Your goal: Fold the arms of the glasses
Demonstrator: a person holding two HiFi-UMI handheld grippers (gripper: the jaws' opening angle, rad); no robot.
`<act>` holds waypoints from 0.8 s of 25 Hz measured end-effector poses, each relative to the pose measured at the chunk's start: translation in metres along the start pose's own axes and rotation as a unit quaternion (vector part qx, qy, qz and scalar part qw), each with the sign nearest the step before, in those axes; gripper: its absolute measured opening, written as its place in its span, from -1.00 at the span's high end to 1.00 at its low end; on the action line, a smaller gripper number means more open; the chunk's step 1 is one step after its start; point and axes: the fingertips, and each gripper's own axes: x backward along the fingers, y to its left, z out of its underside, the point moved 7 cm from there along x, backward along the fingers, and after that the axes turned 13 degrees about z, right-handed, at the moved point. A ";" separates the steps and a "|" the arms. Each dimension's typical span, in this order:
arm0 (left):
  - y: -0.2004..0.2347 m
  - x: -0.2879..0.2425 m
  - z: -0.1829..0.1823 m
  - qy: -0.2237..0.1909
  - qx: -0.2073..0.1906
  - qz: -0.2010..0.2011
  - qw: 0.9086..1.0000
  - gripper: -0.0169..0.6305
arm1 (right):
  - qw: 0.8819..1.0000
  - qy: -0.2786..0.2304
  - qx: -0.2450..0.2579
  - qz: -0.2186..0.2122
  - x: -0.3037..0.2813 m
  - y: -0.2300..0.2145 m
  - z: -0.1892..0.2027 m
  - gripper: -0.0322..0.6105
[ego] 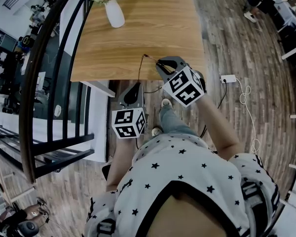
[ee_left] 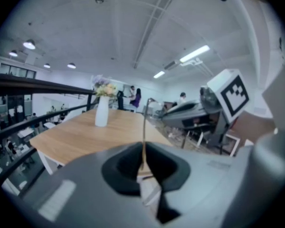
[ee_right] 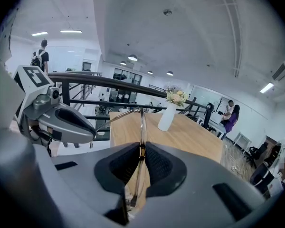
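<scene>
To fold well, I should keep my right gripper (ee_right: 142, 156) steady and swing my left gripper (ee_left: 143, 161) in an arc about the hinge, without twisting. The thin gold-coloured wire glasses (ee_right: 141, 120) span the gap between my two grippers, off the pale wooden table (ego: 138, 33) ahead. Both grippers' jaws are pinched nearly together on the wire: the left seemingly on an arm, the right on the frame.
</scene>
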 end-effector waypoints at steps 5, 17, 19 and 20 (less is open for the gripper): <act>-0.007 0.001 0.001 0.005 -0.009 0.009 1.000 0.88 | 1.000 -0.009 0.002 -0.002 0.003 0.006 -0.003 0.77; -0.022 -0.008 -0.001 0.016 -0.017 0.032 0.999 0.87 | 1.000 -0.020 0.007 0.001 0.006 0.012 -0.008 0.77; -0.024 -0.010 -0.001 0.018 -0.017 0.037 0.999 0.87 | 1.000 -0.022 0.007 0.000 0.006 0.013 -0.009 0.77; -0.026 -0.011 -0.001 0.020 -0.017 0.040 0.999 0.86 | 1.000 -0.023 0.008 0.000 0.006 0.014 -0.010 0.77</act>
